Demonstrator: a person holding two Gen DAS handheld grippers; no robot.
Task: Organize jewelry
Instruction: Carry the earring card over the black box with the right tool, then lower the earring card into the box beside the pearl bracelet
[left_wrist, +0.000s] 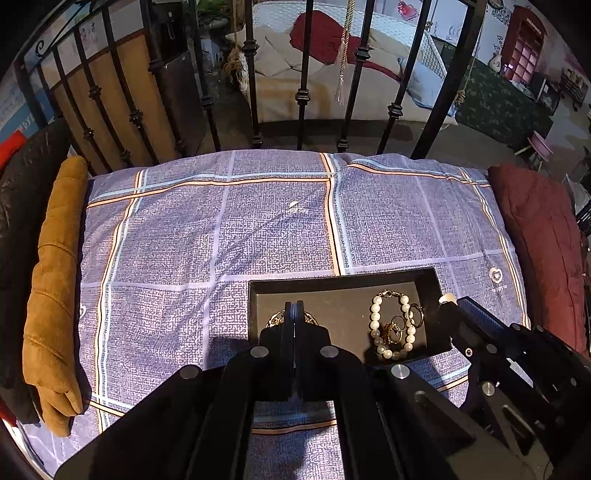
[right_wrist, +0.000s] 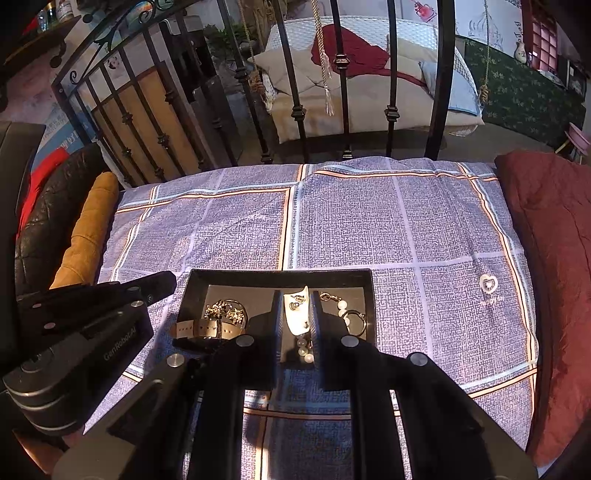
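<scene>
At the far left of the bed a tan quilted cushion (left_wrist: 55, 288) is seen lying along the edge of the checked blue pillow (left_wrist: 229, 229). Above the near left part of the black tray (right_wrist: 365, 295) the left gripper (left_wrist: 294, 314) is held with its fingers pressed together, nothing visibly caught between them. Beneath it in the tray a gold ornament (right_wrist: 226, 311) and a strapped watch (right_wrist: 201, 328) are laid, the strap hanging over the near rim. Further right, a small white earring card (right_wrist: 297, 310) is pinched between the narrowly parted fingers of the right gripper (right_wrist: 296, 314), over the tray's middle. The pearl bracelet (left_wrist: 391, 325) and the hoop rings (left_wrist: 415, 314) are seen at the tray's right end. The card is judged to be held only by its edges, so it could slip or twist out if the squeeze eased. The soft pillow could let the tray tilt if it were pressed or bumped, and the watch could be dragged out by its overhanging strap.
</scene>
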